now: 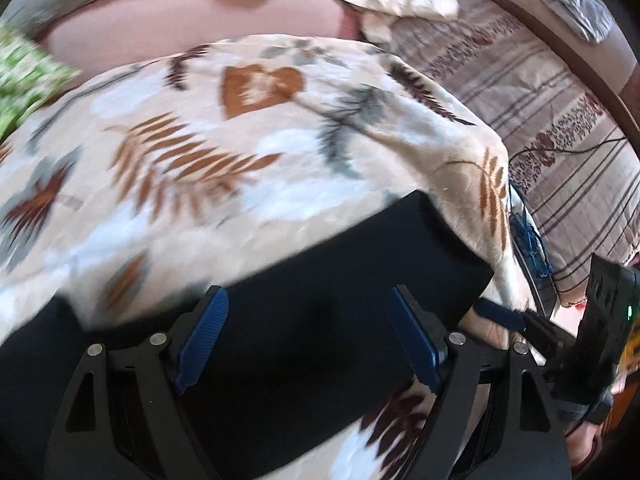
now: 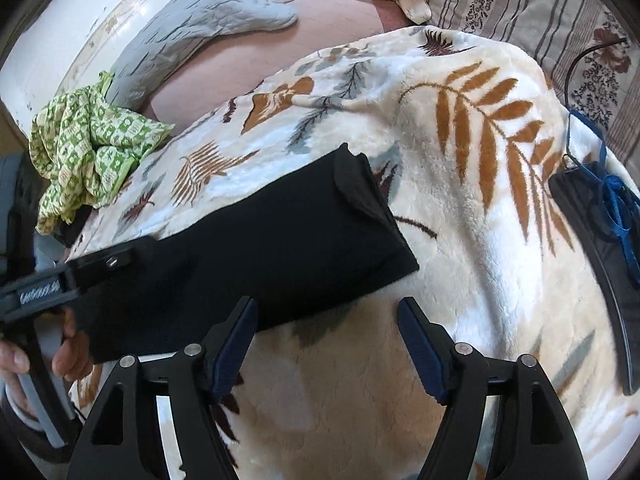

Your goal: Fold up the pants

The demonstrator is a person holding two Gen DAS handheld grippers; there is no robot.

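Pants [image 2: 248, 240] lie folded into a black band across the frame's middle on the leaf-print blanket [image 2: 460, 160]. Your left tongs [image 1: 308, 336] and right tongs [image 2: 326, 344] gape empty; next, grip an end for another fold.

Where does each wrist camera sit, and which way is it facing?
Left wrist: on the left gripper, angled down at the black pants; jaws open; right gripper at right.
Right wrist: on the right gripper, angled down at the leaf-print blanket; jaws open; left hand at left.
Shared: pants, blanket.
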